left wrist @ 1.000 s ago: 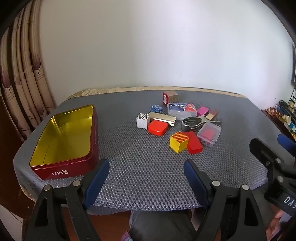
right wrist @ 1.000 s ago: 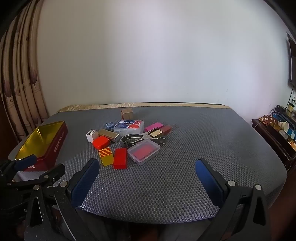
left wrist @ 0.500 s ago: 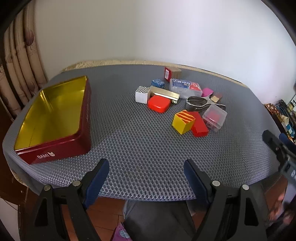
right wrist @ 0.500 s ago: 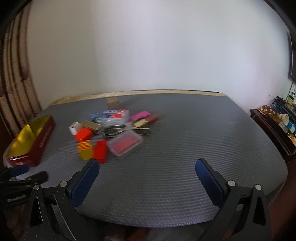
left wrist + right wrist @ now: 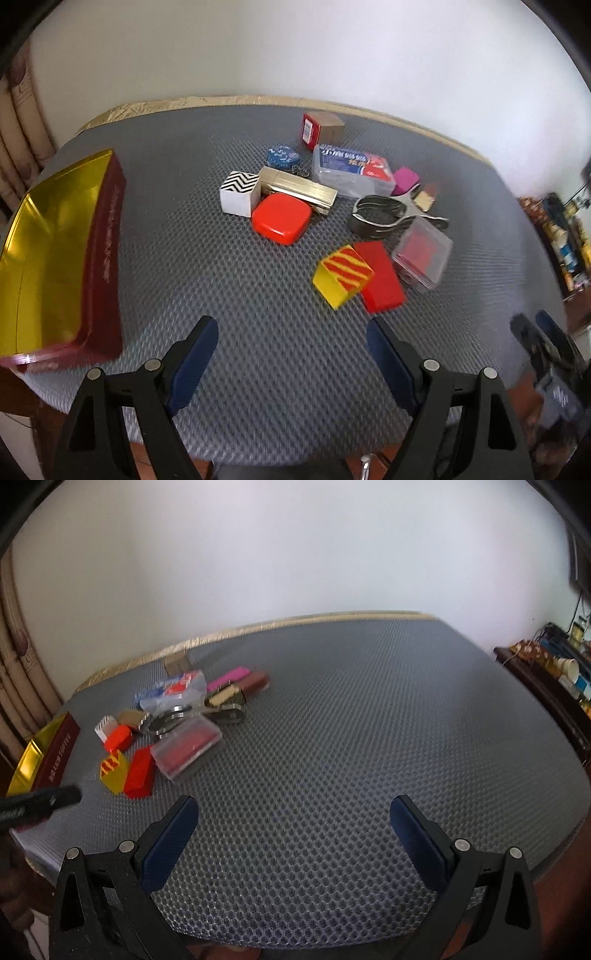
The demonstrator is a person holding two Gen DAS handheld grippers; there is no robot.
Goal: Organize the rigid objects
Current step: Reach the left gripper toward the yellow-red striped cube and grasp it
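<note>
The left gripper point(image 5: 291, 343) is hanging over the near edge of the grey mesh mat point(image 5: 221, 295), its blue-padded fingers spread wide apart with nothing between them. The right gripper point(image 5: 295, 819) is hovering likewise over bare mat, its jaws also standing wide and empty.

Taking the round-cornered red box point(image 5: 281, 218) as the landmark: nearer than it and to its right, a yellow block with red stripes point(image 5: 341, 276) is lying against a flat red block point(image 5: 380, 275), and just right of those a clear case with a red insert point(image 5: 421, 258) is sitting. Well to the landmark's left, a red tin with a gold inside point(image 5: 55, 266) is standing open at the mat's left edge. Touching the landmark's far-left side is a white cube with black zigzags point(image 5: 238, 192); a gold bar point(image 5: 299, 188) is lying just behind it. To the right, a metal punch point(image 5: 388, 214) is resting. Farther back are a blue tin point(image 5: 283, 157), a clear lidded box point(image 5: 351, 170), a pink block point(image 5: 405, 180) and, farthest, a brown and red carton point(image 5: 322, 127).
</note>
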